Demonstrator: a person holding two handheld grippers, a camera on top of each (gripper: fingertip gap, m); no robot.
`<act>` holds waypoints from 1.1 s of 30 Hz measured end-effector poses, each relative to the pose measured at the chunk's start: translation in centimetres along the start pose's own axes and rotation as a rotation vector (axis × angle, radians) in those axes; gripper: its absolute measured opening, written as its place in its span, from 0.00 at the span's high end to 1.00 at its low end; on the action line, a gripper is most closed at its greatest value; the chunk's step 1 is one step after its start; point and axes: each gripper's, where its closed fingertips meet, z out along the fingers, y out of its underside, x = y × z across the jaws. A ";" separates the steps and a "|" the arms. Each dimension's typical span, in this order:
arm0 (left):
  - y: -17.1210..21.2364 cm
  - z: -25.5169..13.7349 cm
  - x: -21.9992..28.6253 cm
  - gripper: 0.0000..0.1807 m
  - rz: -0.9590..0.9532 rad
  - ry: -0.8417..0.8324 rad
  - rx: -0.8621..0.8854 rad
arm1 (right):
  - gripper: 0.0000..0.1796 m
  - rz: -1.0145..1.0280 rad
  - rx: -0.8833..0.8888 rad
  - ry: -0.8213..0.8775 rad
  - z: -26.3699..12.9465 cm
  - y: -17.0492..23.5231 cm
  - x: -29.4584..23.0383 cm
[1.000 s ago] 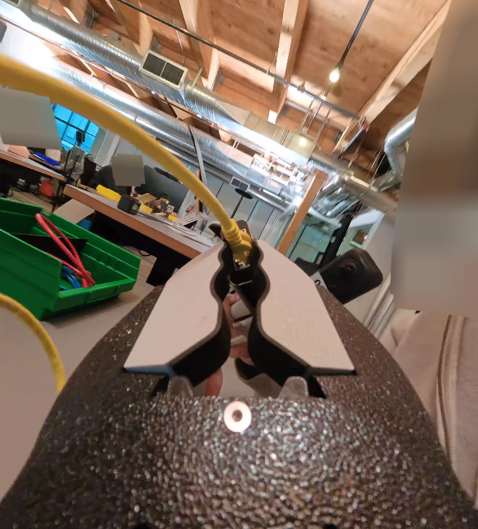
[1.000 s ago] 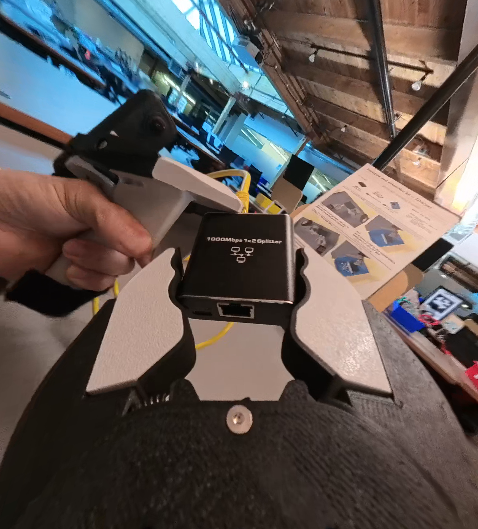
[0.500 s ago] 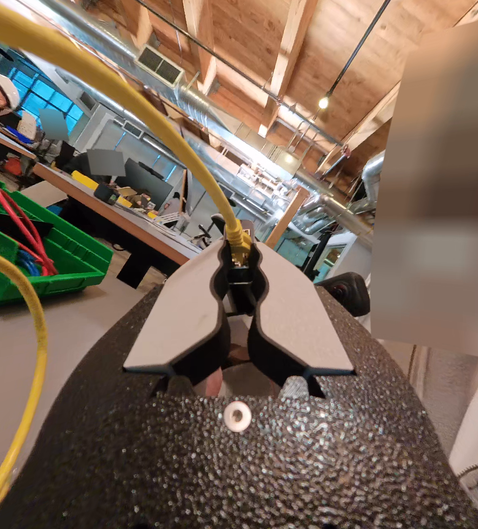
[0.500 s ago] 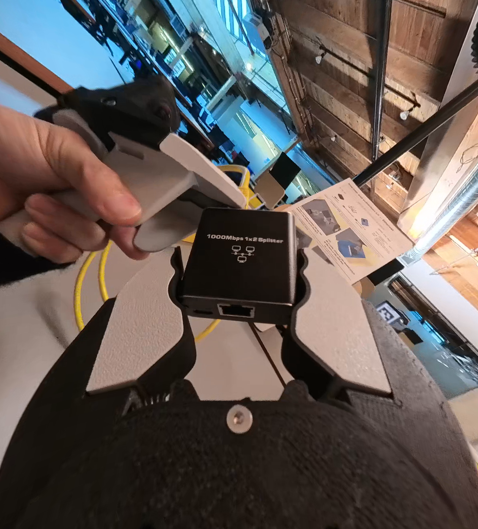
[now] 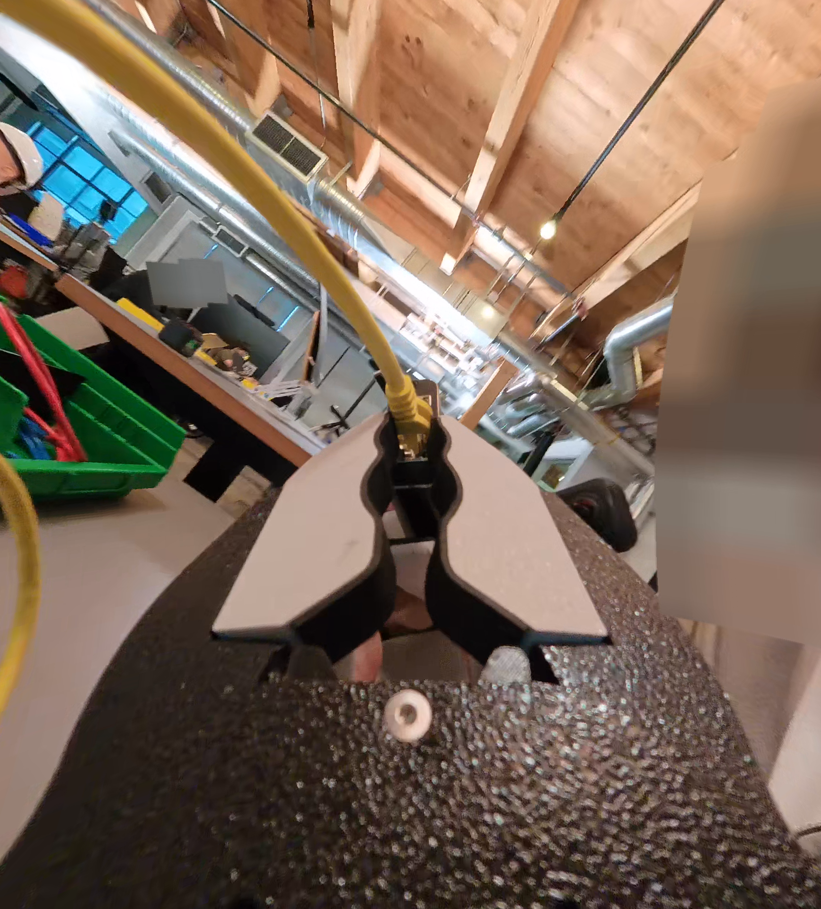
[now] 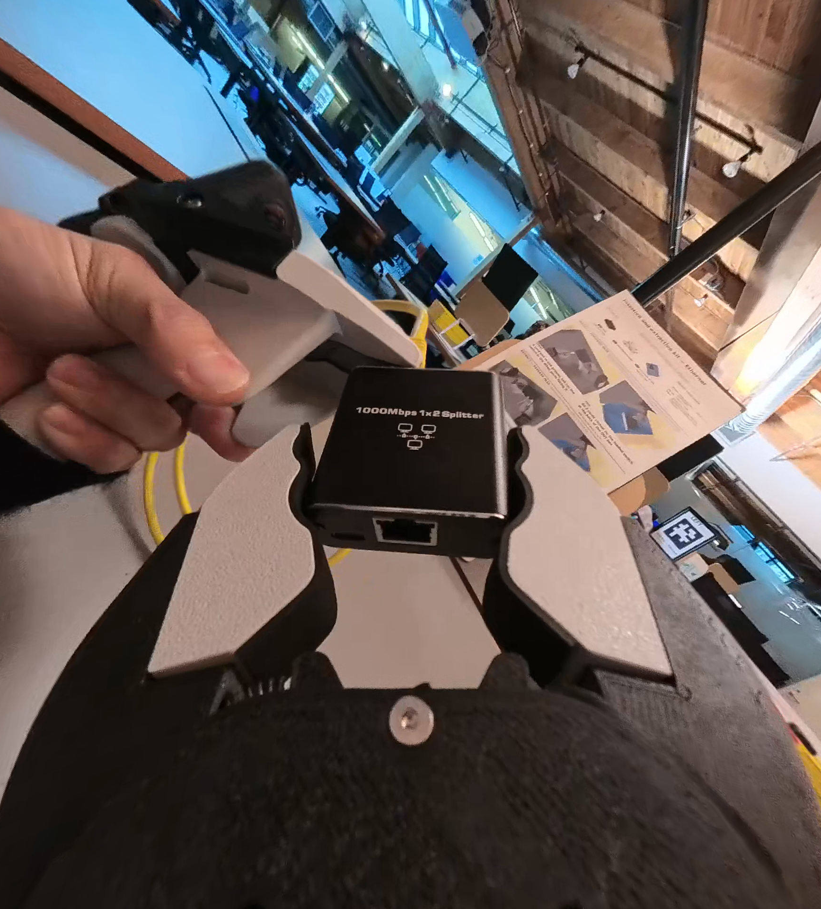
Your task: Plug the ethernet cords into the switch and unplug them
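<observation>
My right gripper (image 6: 411,438) is shut on the black switch (image 6: 413,457) and holds it in the air. An empty port (image 6: 404,530) on its near face looks at the camera. My left gripper (image 5: 411,428) is shut on the plug (image 5: 407,410) of a yellow ethernet cord (image 5: 231,152). The plug tip meets the switch's far end (image 5: 413,484); I cannot tell how deep it sits. In the right wrist view a hand (image 6: 79,334) holds the left gripper, whose grey fingers (image 6: 344,315) reach behind the switch.
A green bin (image 5: 79,442) with red and blue cords stands at the left on the pale table (image 5: 103,565). Loose yellow cord loops (image 6: 167,492) lie below the switch. A printed instruction sheet (image 6: 619,388) stands at the right. Work benches stand farther back.
Both views have tilted and swung. The left gripper with the plug has closed in on the switch's far end, and the plug is now hidden behind the switch in the right wrist view.
</observation>
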 end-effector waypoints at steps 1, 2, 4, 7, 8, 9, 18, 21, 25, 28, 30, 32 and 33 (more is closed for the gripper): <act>0.0 0.1 -0.1 0.94 0.040 -0.024 -0.025 | 0.57 0.011 0.004 0.007 0.0 0.0 0.1; 0.1 0.1 -0.1 0.94 0.092 -0.051 -0.057 | 0.57 0.031 0.001 -0.004 0.0 0.2 0.1; 0.2 0.1 0.0 0.94 0.127 -0.062 -0.086 | 0.57 0.032 0.010 -0.011 -0.1 0.1 0.1; 0.1 0.1 0.0 0.94 0.109 -0.056 -0.074 | 0.57 0.063 0.027 -0.019 0.0 0.0 0.1; 0.1 0.1 0.2 0.94 0.042 -0.025 -0.049 | 0.57 0.109 0.066 -0.034 -0.2 -0.5 0.1; -0.5 0.0 0.5 0.93 -0.055 0.017 0.022 | 0.57 0.139 0.092 -0.038 -0.3 -1.0 0.2; -2.7 -2.1 -2.5 0.93 0.420 -0.324 -0.147 | 0.57 0.241 0.083 0.031 -1.6 1.5 3.1; -2.8 -1.7 -1.8 0.93 0.544 -0.332 -0.204 | 0.58 0.278 0.075 0.048 -2.2 2.5 4.0; -3.3 -2.1 -1.2 0.93 0.715 -0.396 -0.270 | 0.57 0.332 -0.016 0.105 -3.6 5.4 6.3; -3.4 -2.5 -0.4 0.93 0.810 -0.411 -0.321 | 0.58 0.349 -0.164 0.201 -5.8 8.4 9.4; -3.5 -2.8 -0.2 0.93 0.843 -0.429 -0.345 | 0.58 0.362 -0.245 0.315 -7.5 10.7 12.5; -3.5 -3.2 0.0 0.93 0.853 -0.429 -0.357 | 0.58 0.411 -0.340 0.320 -8.2 13.1 14.6; -3.5 -3.2 0.2 0.93 0.848 -0.417 -0.345 | 0.58 0.396 -0.364 0.359 -8.4 14.1 16.5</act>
